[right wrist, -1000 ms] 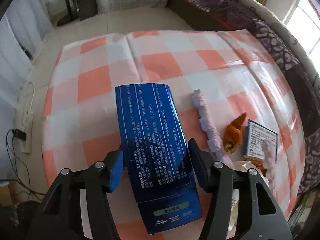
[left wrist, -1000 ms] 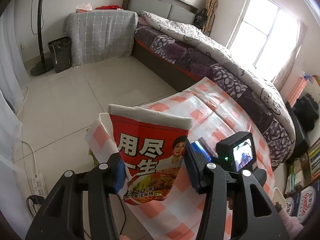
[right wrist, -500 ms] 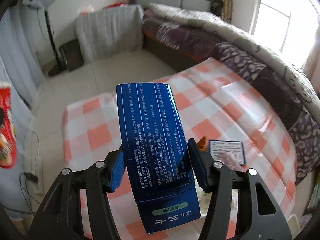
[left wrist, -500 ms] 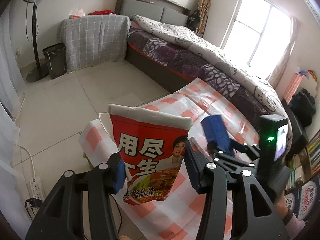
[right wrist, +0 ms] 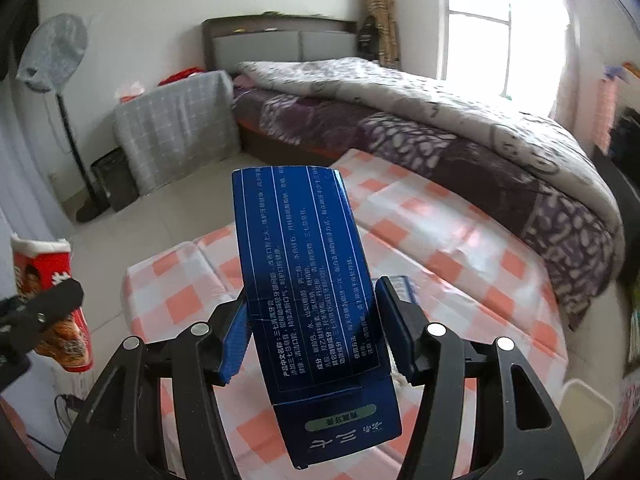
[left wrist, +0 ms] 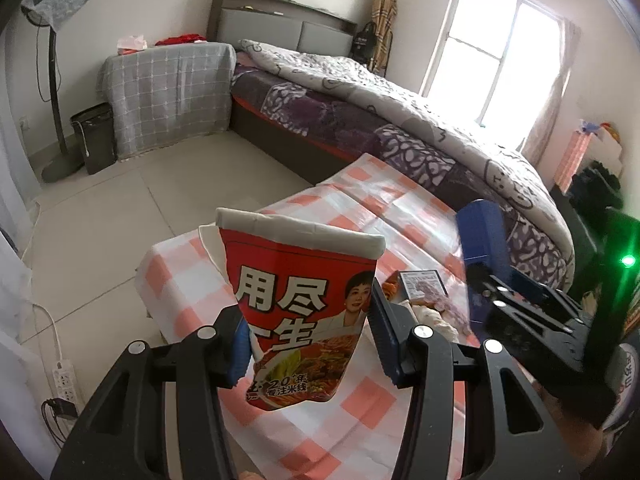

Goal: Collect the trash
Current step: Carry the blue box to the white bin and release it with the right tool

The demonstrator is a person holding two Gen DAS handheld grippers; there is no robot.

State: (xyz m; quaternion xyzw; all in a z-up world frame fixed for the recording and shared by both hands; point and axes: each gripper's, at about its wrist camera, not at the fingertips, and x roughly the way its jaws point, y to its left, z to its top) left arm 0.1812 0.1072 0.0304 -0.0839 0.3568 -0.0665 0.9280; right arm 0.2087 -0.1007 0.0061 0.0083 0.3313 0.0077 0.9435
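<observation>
My left gripper [left wrist: 306, 344] is shut on a crushed red noodle cup [left wrist: 304, 304] with a white rim, held up above the near corner of the checked table [left wrist: 192, 280]. In the right wrist view my right gripper [right wrist: 312, 328] is shut on a long blue toothpaste box [right wrist: 304, 280], raised above the same table [right wrist: 440, 264]. The blue box [left wrist: 482, 236] and the right gripper's black body show at the right of the left wrist view. The noodle cup [right wrist: 48, 276] shows at the left edge of the right wrist view. Small scraps and a blue-edged card [left wrist: 424, 286] lie on the cloth behind the cup.
A black bin [left wrist: 94, 136] stands on the tiled floor beside a grey-draped cabinet [left wrist: 168, 96] and a fan stand [left wrist: 56, 92]. A bed [left wrist: 400, 120] with a purple quilt runs behind the table. A power strip [left wrist: 66, 380] and cables lie on the floor at left.
My right gripper has risen from the table with the blue box and tipped up toward the room. My left gripper has shifted a little sideways, still holding the cup.
</observation>
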